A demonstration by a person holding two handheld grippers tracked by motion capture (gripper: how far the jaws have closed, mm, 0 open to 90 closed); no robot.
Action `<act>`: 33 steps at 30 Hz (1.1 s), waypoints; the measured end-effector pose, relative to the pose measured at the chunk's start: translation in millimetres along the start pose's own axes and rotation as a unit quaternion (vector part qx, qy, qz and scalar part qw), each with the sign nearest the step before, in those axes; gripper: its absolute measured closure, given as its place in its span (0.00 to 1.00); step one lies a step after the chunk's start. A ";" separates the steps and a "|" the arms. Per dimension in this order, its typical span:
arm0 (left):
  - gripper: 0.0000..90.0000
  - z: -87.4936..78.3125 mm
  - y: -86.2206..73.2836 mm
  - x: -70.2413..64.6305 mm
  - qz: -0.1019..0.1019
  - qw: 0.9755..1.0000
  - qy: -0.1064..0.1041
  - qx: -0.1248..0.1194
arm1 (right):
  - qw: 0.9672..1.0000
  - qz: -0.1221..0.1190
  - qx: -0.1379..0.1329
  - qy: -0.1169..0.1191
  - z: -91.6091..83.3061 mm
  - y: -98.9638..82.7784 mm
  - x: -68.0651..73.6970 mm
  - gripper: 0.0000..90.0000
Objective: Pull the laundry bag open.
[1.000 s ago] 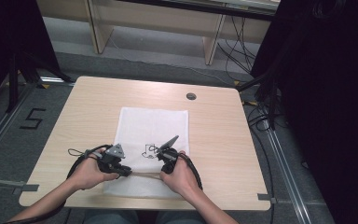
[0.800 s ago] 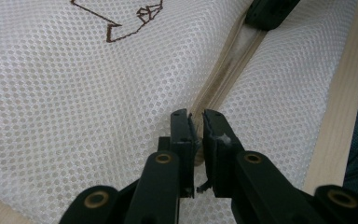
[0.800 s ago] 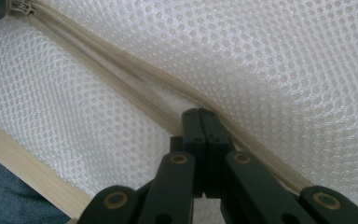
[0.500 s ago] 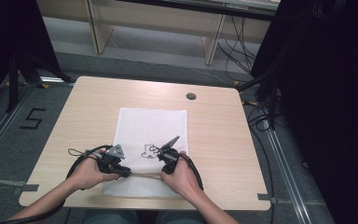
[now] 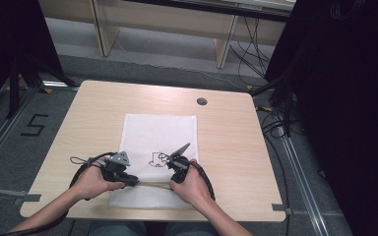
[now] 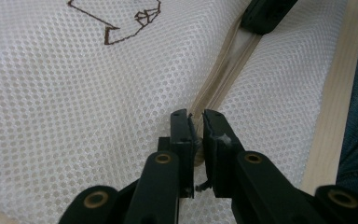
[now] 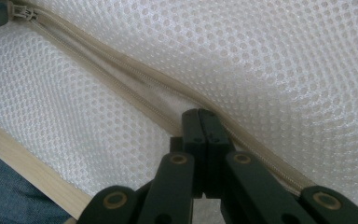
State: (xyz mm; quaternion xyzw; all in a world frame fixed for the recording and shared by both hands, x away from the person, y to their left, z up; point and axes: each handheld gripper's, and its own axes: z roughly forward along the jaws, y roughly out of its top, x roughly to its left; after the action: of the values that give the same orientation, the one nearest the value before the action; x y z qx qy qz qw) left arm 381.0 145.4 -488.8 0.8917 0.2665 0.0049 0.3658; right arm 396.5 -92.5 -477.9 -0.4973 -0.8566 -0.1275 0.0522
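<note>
A white mesh bag (image 5: 160,132) with a brown stitched drawing (image 5: 156,160) lies flat on the wooden table (image 5: 231,147). A beige zipper (image 6: 228,65) runs across the bag near the table's front edge. My left gripper (image 6: 196,122) is shut on the zipper's pull end; in the high view it (image 5: 136,181) lies low on the bag, left of centre. My right gripper (image 7: 199,115) is shut on the zipper's tape and the mesh fold (image 7: 261,56) farther along; in the high view it (image 5: 173,182) is just right of the left one. The slider (image 7: 22,13) sits at the far end of its view.
A round cable hole (image 5: 202,101) sits in the table's far right part. The front table edge (image 7: 32,170) runs close under the bag, with the person's lap behind it. Cables (image 5: 81,169) trail from both grippers. Floor rails and dark stands flank the table.
</note>
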 end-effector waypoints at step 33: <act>0.92 6.0 4.0 -1.3 0.021 1.000 0.010 0.012 | 0.999 -0.026 0.002 0.048 23.7 37.1 47.8 1.00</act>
State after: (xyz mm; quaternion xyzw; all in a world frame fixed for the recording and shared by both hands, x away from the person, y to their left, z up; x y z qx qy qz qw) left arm 383.0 138.5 -490.4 0.9011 0.2516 0.0179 0.3526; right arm 405.7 -28.4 -484.2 -0.4677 -0.8663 -0.1506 0.0905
